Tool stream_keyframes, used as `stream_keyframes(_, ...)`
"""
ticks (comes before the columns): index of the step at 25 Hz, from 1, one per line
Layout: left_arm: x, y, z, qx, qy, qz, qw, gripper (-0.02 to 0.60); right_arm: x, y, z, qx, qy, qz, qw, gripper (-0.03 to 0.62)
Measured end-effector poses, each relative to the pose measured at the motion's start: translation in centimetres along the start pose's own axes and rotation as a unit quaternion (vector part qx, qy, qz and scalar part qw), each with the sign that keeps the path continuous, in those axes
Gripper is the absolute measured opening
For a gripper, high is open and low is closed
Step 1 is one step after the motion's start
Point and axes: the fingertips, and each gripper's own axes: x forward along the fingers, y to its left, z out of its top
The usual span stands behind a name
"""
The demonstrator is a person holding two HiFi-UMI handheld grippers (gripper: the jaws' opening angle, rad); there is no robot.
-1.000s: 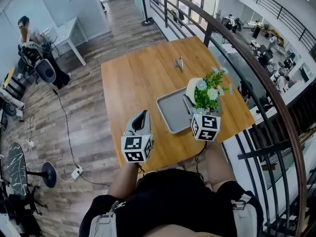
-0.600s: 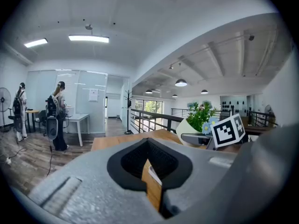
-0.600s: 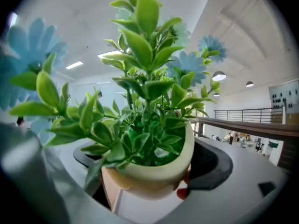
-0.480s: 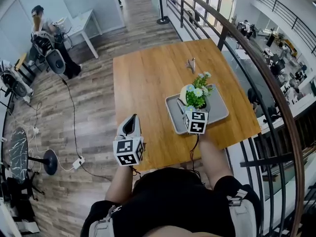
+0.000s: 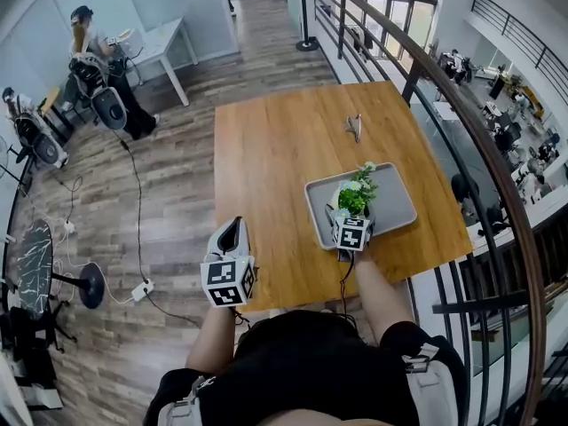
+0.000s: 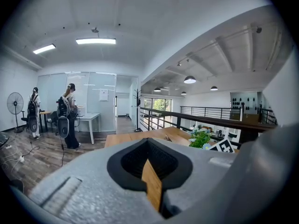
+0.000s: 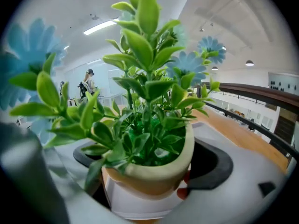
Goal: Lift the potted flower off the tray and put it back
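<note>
The potted flower, a cream pot with green leaves and pale blue blooms, is over the near-left part of the grey tray. My right gripper is shut on it. In the right gripper view the pot fills the space between the jaws, upright. Whether its base touches the tray cannot be told. My left gripper hangs by the table's near-left edge, shut and holding nothing. In the left gripper view, the left gripper shows only a thin sliver of wood between its jaws.
The tray lies on a wooden table, with a small metal object farther back. A dark railing runs along the table's right side. Persons stand by a white desk far left, and cables cross the floor.
The right gripper and the plant have moved from the tray's right side to its near-left part and look lower. The left gripper has stayed shut at the table's edge.
</note>
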Motion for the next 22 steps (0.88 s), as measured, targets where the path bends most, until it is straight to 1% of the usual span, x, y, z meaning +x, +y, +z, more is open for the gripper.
stream_keyframes(8,0.5,-0.2,0.1,0.012,0.006,-0.005,0.9999,0.015,1.7,0.3,-4.6,-0.015,0.060,-0.002,0.998,0.529)
stream_keyframes(10,0.4,-0.1,-0.1,0.016,0.007,-0.001,0.9999,0.015,1.9,0.4,-5.6,-0.017,0.072,-0.001,0.997,0.529)
stream_keyframes(13,-0.2,0.5,0.0,0.003,-0.001,0.016,0.9999,0.015,1.7,0.3,-7.1,-0.014,0.087,-0.006,0.996,0.529)
stream_keyframes(14,-0.4,0.6,0.1,-0.004,-0.005,0.017,0.9998,0.015,1.6,0.3,-7.6,-0.015,0.092,-0.007,0.996,0.529)
stream_keyframes(17,-0.5,0.7,0.3,-0.013,-0.011,0.007,0.9998,0.015,1.5,0.4,-8.6,-0.020,0.100,-0.009,0.995,0.529)
stream_keyframes(22,-0.1,0.5,0.3,-0.009,-0.008,-0.006,0.9999,0.015,1.8,0.4,-9.0,-0.041,0.099,-0.015,0.994,0.530)
